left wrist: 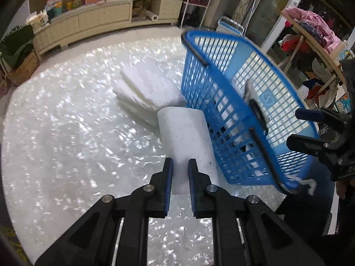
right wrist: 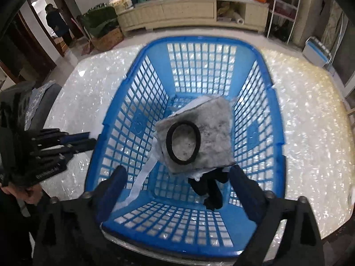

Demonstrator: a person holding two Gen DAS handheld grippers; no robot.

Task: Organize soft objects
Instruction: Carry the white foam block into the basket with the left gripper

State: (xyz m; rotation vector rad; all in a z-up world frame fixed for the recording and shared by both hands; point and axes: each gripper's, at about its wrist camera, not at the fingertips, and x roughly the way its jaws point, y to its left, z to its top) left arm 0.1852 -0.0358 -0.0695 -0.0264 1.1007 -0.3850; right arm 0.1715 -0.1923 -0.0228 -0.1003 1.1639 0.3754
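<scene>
A blue plastic basket [left wrist: 224, 102] stands on the shiny white table [left wrist: 66, 133], also seen from above in the right wrist view [right wrist: 137, 119]. Inside it is a grey fuzzy soft pad with a black ring [right wrist: 195, 135] and a black cloth piece [right wrist: 210, 190]. A white foam roll [left wrist: 184, 137] lies left of the basket, with a stack of white foam sheets [left wrist: 144, 90] behind it. My left gripper [left wrist: 180, 173] is shut on the near end of the roll. My right gripper [right wrist: 177, 184] is open above the basket's near edge, empty; it shows in the left wrist view [left wrist: 310, 130].
A cream sideboard [left wrist: 106, 20] with clutter stands beyond the table. A clothes rack [left wrist: 315, 42] is at the right. A white-blue bin [right wrist: 317, 51] sits on the floor. A person [right wrist: 57, 24] stands in a doorway at the far left.
</scene>
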